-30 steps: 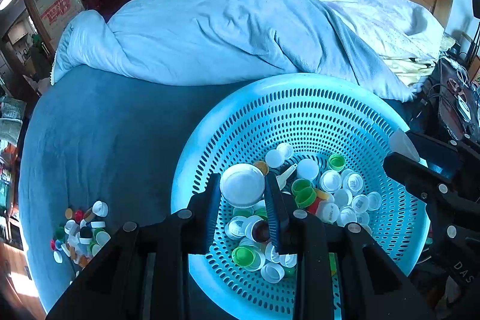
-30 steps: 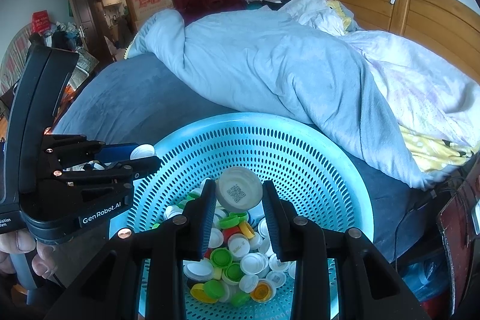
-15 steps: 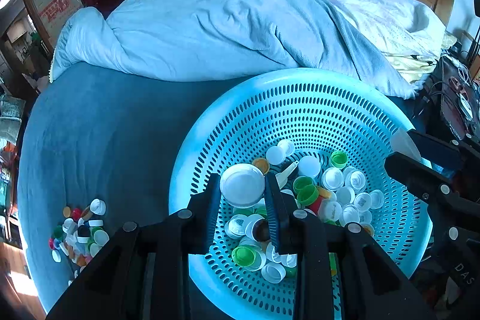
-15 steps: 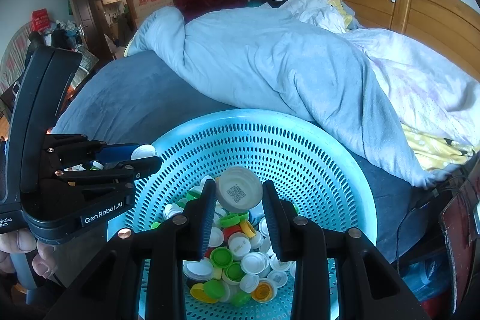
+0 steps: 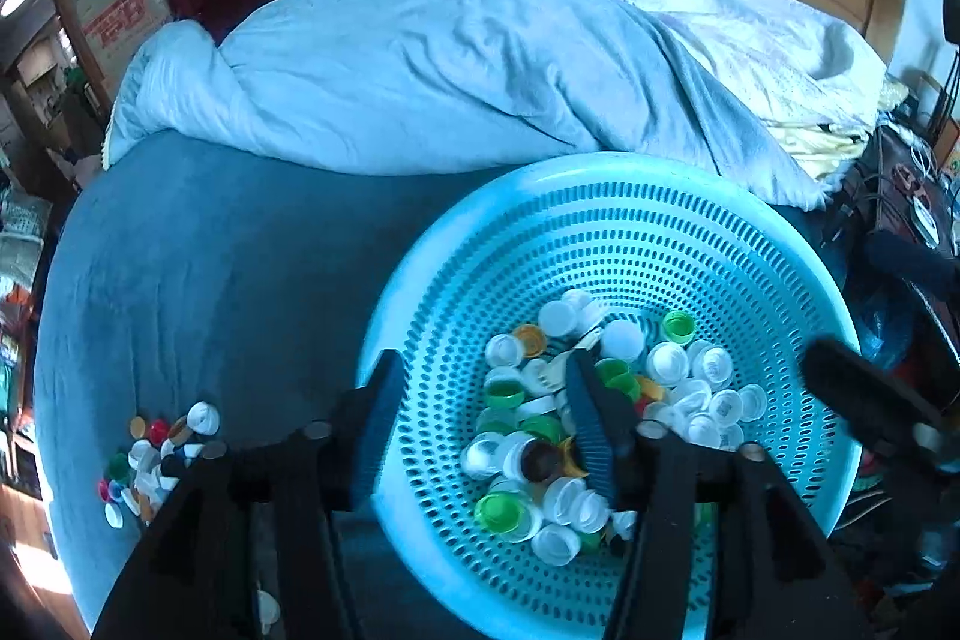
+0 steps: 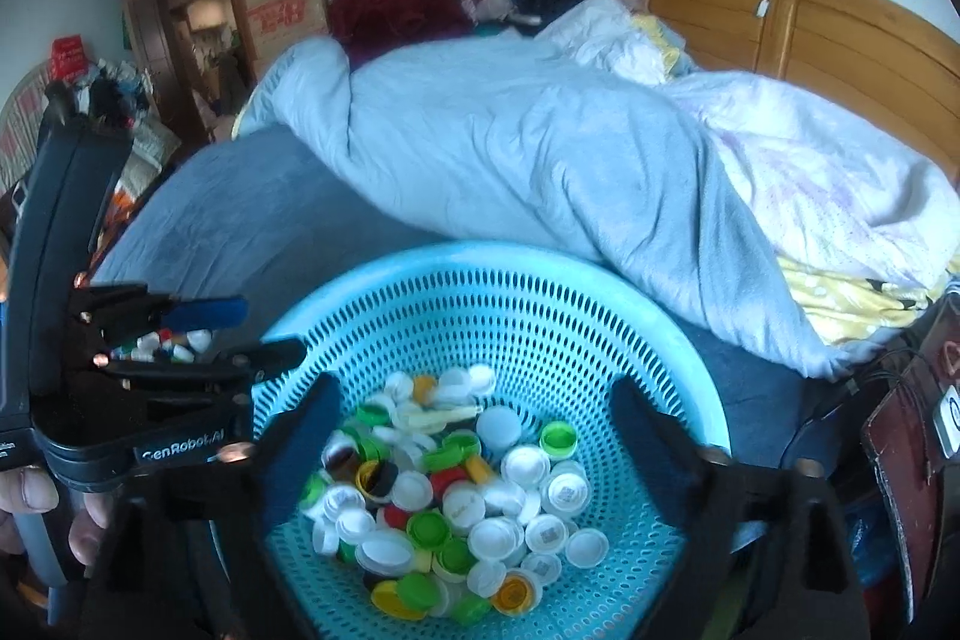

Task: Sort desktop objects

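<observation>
Bottle caps point(image 6: 456, 496) are lying heaped at lower centre, inside the perforated blue basket point(image 6: 492, 274); small, light, rigid plastic discs, probably slick, best pinched across ribbed rims. Both the left gripper point(image 5: 480, 412) and right gripper point(image 6: 474, 418) are hovering spread, holding nothing. More loose caps point(image 5: 156, 454) are sitting lower left on the soft blue bedspread point(image 5: 210, 268).

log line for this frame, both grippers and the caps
left gripper: open, empty | right gripper: open, empty | bottle caps: in blue perforated basket | cap pile: on bed

Perforated turquoise basket point(image 6: 600, 316), multicoloured caps point(image 6: 456, 490)
</observation>
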A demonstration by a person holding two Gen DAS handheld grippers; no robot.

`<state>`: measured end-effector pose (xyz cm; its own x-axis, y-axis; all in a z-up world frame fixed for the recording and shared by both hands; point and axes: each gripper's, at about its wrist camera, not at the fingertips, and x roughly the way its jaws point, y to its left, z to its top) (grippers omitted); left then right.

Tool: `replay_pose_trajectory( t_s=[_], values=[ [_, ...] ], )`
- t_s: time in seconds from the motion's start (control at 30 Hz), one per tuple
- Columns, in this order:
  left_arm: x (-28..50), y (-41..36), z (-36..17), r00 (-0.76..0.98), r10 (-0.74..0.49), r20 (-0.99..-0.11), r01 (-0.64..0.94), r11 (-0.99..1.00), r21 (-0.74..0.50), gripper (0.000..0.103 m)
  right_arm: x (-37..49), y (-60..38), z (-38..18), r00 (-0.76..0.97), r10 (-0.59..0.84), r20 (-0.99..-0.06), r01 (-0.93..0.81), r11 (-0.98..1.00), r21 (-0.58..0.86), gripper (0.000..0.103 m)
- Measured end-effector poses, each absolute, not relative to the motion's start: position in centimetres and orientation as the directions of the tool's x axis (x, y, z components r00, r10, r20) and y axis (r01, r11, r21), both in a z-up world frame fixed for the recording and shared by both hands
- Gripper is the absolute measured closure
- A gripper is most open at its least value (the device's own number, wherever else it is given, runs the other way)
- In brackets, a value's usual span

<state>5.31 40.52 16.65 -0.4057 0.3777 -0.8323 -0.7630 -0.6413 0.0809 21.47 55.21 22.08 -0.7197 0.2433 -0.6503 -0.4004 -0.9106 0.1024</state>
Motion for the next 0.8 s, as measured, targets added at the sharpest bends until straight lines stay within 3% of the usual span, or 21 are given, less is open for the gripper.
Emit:
replay_pose_trajectory(
  t_s=[0.17,0.3,0.47,0.67,0.8],
  values=[
    [3.4,34.2,17.0,-0.444,0.39,-0.807,-0.71,-0.702,0.052,0.047,21.4,52.6,23.1,-0.766,0.232,-0.6,-0.382,-0.915,0.132,0.0],
    [0.9,25.1,17.3,-0.57,0.343,-0.747,-0.564,-0.824,0.052,0.046,20.4,47.9,23.0,-0.816,0.18,-0.55,-0.295,-0.947,0.127,0.0],
    [-2.4,11.5,14.9,-0.682,0.147,-0.717,-0.284,-0.956,0.074,0.039,17.5,40.5,20.3,-0.826,0.027,-0.563,-0.121,-0.984,0.131,0.0],
    [-5.2,-1.9,7.4,-0.611,-0.079,-0.788,0.02,-0.996,0.084,0.039,13.2,33.6,14.6,-0.776,-0.087,-0.625,0.033,-0.995,0.097,0.0],
    [-5.4,-6.8,2.9,-0.575,-0.152,-0.804,0.147,-0.986,0.081,0.039,9.7,32.1,9.9,-0.731,-0.08,-0.678,0.015,-0.995,0.102,0.0]
  ],
)
